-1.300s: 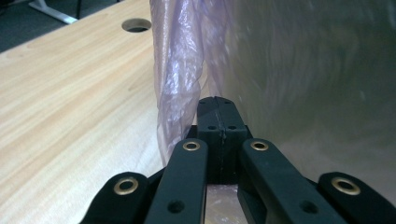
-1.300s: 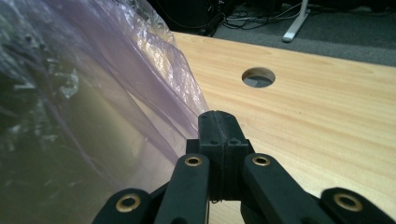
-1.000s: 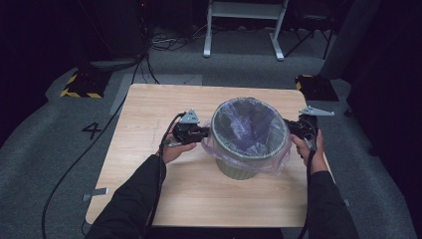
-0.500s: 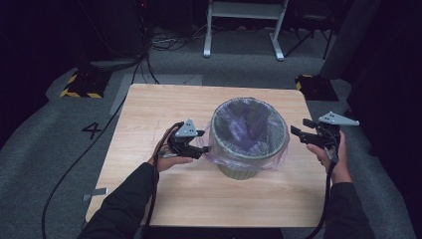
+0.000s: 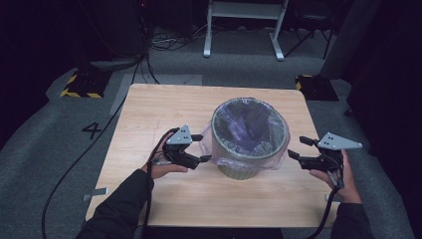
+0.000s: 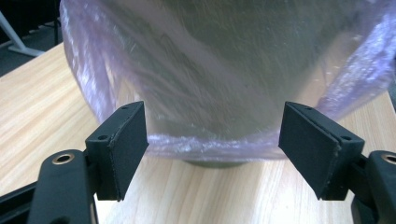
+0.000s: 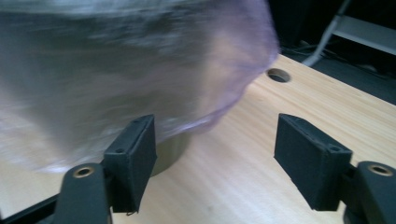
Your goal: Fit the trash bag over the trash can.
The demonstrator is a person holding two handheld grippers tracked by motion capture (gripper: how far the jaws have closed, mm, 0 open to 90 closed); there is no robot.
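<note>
Pale wood-grain tabletop (image 5: 149, 199) on grey carpet in a dark room, seen from above. Nearest, two dark sleeves entering from the bottom edge, each hand carrying a hand-held gripper. Left hand-held gripper (image 5: 201, 148) low over the wood just left of the waste bin (image 5: 250, 134), jaws spread wide and empty, tips close to the overhanging bag but gripping nothing; grey three-cornered plate on top, black cable trailing back along the forearm. From the left gripper view, both black pads (image 6: 128, 140) standing apart with the bin's olive wall and the hanging fringe of the lilac plastic liner (image 6: 224, 88) framed between them, none of it pinched. Right hand-held gripper (image 5: 295, 148) off the bin's right side, near the tabletop's right edge, likewise released, jaws parted, clear of the liner. From the right gripper view, pads well apart, the blurred bin and liner behind the left pad, bare wood behind the other, a round hole in the tabletop (image 7: 279, 74) farther off. Bin upright toward the middle of the tabletop, slightly right of centre, liner folded over its rim and draping down the outside. Beyond the far edge: a painted "4" on the floor (image 5: 92, 130), yellow-and-black striped blocks (image 5: 79, 85), loose cables, and white metal frame legs (image 5: 244, 25) at the back.
</note>
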